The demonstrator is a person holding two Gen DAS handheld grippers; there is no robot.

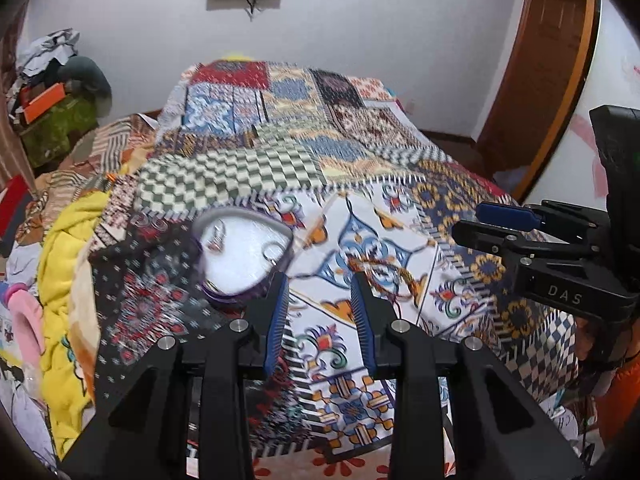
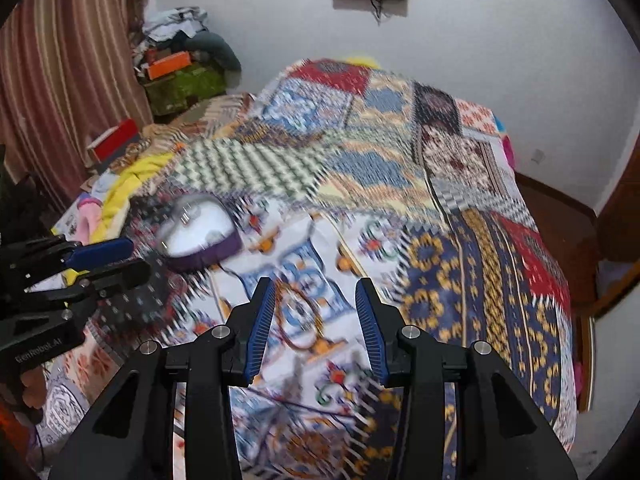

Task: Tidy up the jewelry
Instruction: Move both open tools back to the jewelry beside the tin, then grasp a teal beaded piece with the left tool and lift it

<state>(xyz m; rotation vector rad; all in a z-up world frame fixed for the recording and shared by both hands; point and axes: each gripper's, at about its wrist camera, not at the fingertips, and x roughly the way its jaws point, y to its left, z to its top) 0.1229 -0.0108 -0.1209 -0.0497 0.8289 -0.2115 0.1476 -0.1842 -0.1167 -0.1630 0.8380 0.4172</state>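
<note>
Left gripper [image 1: 322, 312] and right gripper [image 2: 316, 320] both gape wide, empty, above the patchwork bedspread [image 1: 372, 152]. The heart-shaped purple jewelry box [image 1: 242, 254], white-lined with blurry silvery pieces, sits just ahead-left of the left gripper

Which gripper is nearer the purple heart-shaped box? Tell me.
Left. The left gripper has one fingertip right at the purple heart-shaped box's near edge; the right gripper hovers farther off, over a bangle.
</note>
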